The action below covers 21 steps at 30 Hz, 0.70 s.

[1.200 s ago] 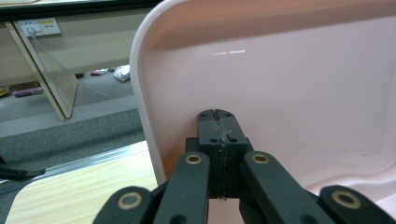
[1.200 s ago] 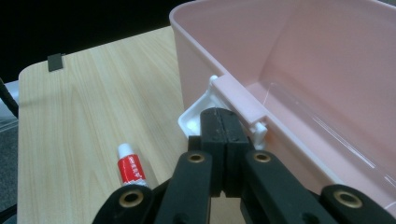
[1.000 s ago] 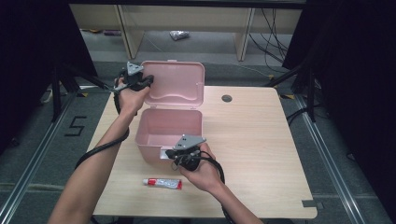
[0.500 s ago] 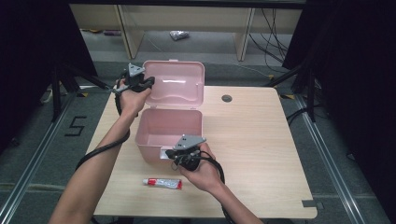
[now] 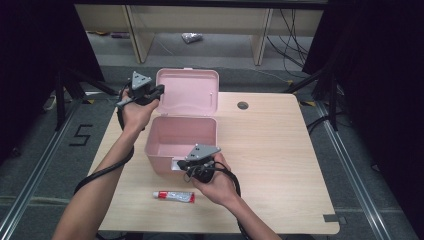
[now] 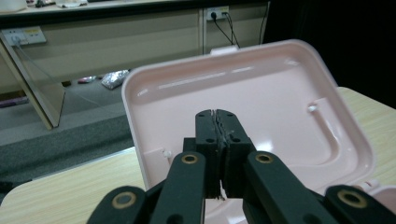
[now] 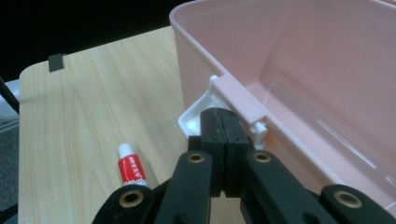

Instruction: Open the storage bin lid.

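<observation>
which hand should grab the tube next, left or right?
Right. The right gripper sits at the box's front wall, close to the tube on the table. The left gripper is up by the open lid.

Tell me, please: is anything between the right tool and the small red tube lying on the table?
Nothing visible is. The right tool, jaws shut, sits at the white latch on the front wall of the pink box. The red tube lies on bare wood just beside it, nearer the person, with an open path between.

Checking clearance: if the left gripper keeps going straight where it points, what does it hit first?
Most likely the inside of the open pink lid: the left gripper, jaws shut, points straight at it. The gap is hard to judge.
</observation>
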Available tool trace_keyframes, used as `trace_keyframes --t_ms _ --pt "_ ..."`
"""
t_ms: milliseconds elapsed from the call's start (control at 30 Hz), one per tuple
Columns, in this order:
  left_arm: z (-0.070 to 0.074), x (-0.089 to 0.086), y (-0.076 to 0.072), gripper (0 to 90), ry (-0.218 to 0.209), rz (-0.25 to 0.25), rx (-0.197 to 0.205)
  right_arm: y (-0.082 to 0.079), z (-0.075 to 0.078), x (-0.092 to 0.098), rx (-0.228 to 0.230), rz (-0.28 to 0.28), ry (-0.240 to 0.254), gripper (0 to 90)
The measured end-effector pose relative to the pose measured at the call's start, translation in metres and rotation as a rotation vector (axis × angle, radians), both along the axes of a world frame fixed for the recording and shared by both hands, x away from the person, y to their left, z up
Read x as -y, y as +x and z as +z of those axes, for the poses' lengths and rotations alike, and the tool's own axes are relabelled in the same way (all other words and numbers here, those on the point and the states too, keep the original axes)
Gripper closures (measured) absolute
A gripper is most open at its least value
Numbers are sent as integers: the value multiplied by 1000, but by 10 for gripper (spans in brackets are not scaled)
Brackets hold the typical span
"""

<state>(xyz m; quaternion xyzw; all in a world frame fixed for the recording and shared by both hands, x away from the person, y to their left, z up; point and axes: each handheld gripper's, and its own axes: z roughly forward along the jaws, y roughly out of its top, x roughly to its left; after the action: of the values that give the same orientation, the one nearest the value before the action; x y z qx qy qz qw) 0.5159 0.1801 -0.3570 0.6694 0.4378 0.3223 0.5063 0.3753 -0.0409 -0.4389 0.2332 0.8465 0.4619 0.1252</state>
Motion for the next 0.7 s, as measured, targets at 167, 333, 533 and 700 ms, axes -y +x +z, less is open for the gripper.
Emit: trace_keyframes --t_ms 167,333,533,700 --pt "0 -7 -16 875 12 -18 18 0 0 0 -8 3 6 900" --pt "-7 -13 -31 868 12 -40 11 0 0 0 -13 4 6 900" --pt "-13 -20 -49 860 11 -67 11 1 -1 -1 -3 -2 13 900" --pt "-16 -24 -65 842 24 -95 8 1 -1 -1 0 -4 15 900"
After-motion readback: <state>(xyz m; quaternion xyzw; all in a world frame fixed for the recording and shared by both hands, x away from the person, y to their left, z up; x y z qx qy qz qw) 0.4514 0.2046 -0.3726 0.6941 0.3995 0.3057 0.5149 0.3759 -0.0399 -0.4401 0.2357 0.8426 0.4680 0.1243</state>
